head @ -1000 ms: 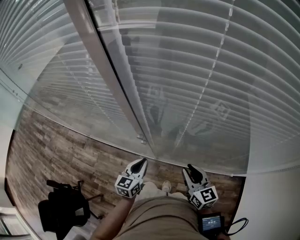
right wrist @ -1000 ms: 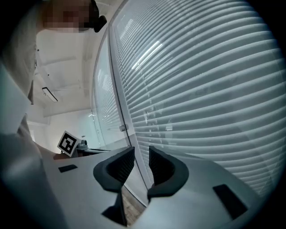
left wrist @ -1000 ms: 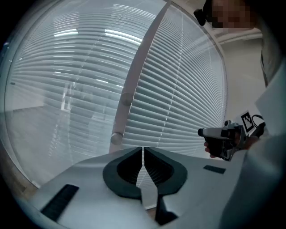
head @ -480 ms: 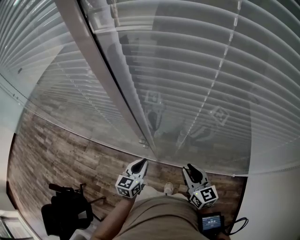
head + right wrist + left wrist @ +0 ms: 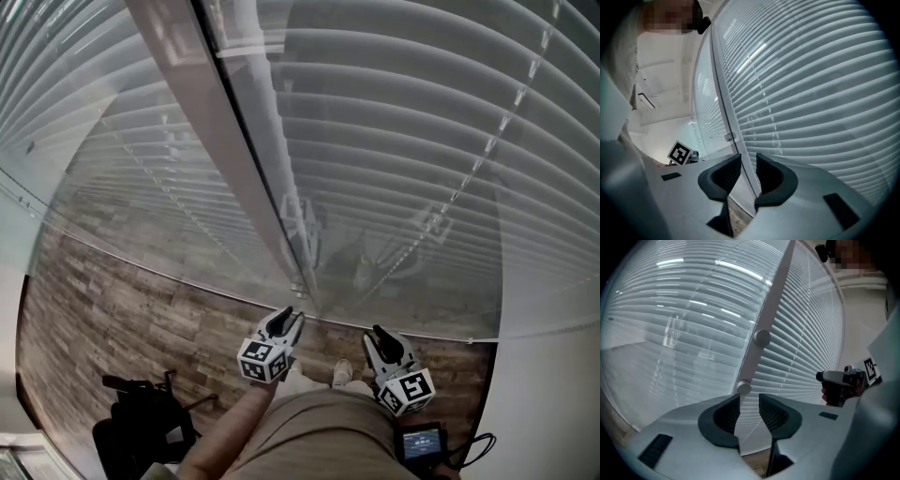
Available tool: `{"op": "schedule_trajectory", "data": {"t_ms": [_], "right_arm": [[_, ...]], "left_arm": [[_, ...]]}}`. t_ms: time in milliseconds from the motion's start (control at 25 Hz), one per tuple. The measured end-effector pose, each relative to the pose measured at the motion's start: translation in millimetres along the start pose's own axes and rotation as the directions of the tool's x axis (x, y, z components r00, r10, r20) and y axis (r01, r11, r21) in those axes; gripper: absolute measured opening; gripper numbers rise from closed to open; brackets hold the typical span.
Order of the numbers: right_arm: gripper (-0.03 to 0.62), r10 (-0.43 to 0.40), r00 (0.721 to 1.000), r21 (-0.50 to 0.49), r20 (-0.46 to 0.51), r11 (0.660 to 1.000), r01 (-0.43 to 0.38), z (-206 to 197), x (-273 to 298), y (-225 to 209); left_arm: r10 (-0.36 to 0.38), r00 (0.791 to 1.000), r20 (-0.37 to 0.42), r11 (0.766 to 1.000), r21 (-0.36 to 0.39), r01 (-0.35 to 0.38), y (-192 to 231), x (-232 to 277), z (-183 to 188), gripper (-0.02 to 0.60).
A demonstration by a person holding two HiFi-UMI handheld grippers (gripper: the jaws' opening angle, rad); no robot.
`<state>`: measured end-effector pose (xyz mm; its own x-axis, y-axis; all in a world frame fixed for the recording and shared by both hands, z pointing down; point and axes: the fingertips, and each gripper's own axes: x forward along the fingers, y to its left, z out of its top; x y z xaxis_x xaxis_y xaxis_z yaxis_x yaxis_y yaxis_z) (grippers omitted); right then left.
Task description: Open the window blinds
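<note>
Directly ahead, the white horizontal-slat window blinds [image 5: 403,150] hang closed behind glass panes. They fill the far side from left to right and are split by a grey upright frame post [image 5: 211,131]. The left gripper [image 5: 749,399] points toward the post's lower end without touching it. Its jaws have just been opening and stand moderately apart with nothing between them. Just to its right, the right gripper [image 5: 748,161] shows a narrow gap, also empty. A brown wood-plank floor [image 5: 112,291] lies near.

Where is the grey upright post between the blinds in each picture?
Head view: grey post slants from top left to centre.
Left gripper view: grey post runs diagonally, upper right to lower centre.
Right gripper view: grey post is thin, left of centre.
Shared landmark: blinds flanking it.
</note>
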<state>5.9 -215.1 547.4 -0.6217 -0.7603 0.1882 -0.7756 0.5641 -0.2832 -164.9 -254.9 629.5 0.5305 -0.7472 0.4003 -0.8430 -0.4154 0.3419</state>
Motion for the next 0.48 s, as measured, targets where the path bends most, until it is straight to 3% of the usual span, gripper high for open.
{"op": "schedule_trajectory", "data": {"t_ms": [200, 480], "right_arm": [[0.106, -0.008, 1.000, 0.002, -0.002, 1.000, 0.008, -0.6, 11.2, 6.8], [0.106, -0.022, 1.000, 0.001, 0.007, 1.000, 0.022, 1.2, 16.3, 13.6]], "left_arm": [[-0.029, 0.999, -0.013, 0.999, -0.032, 0.029, 6.3, 9.7, 3.9, 0.158], [-0.054, 0.998, -0.031, 0.998, -0.028, 0.053, 8.3, 15.9, 7.0, 0.163]]}}
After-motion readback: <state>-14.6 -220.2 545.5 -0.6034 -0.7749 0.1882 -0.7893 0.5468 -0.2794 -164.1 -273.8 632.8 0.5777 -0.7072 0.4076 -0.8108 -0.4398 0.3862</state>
